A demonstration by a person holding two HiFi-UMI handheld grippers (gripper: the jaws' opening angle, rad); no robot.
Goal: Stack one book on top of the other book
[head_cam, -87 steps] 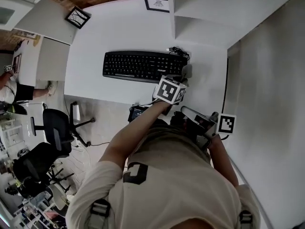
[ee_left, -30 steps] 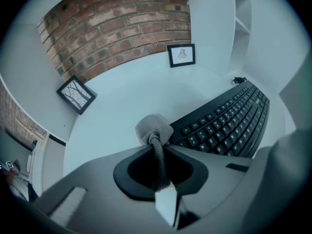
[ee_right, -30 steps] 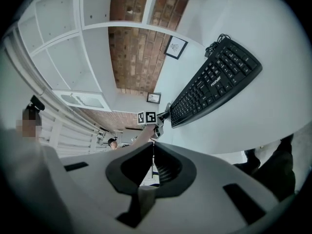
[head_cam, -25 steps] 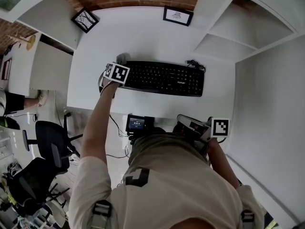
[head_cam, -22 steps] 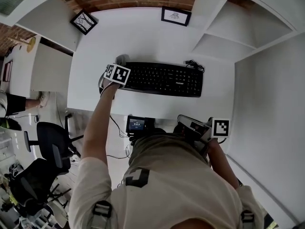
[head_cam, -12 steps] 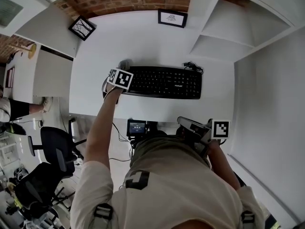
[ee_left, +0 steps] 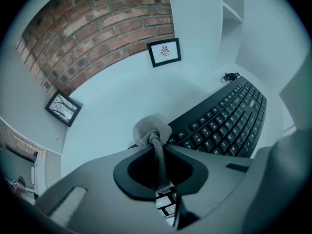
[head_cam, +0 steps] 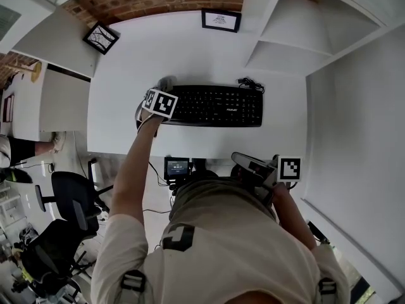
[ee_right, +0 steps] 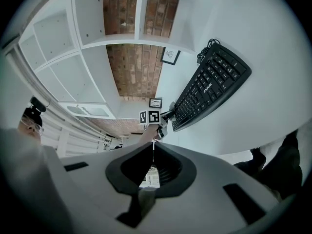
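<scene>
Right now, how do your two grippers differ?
The left gripper is clamped on a grey cloth; the right gripper is shut on nothing. The left reaches over the desk at the keyboard's left end; the right hangs back close to the person. Both have their jaws together.

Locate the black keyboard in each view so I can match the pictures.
Head view: keyboard lies level, a little above the picture's centre.
Left gripper view: keyboard fills the right half, slanting from lower centre to upper right.
Right gripper view: keyboard sits upper right, slanting.
Shared landmark: the framed picture behind the keyboard, also at and.
</scene>
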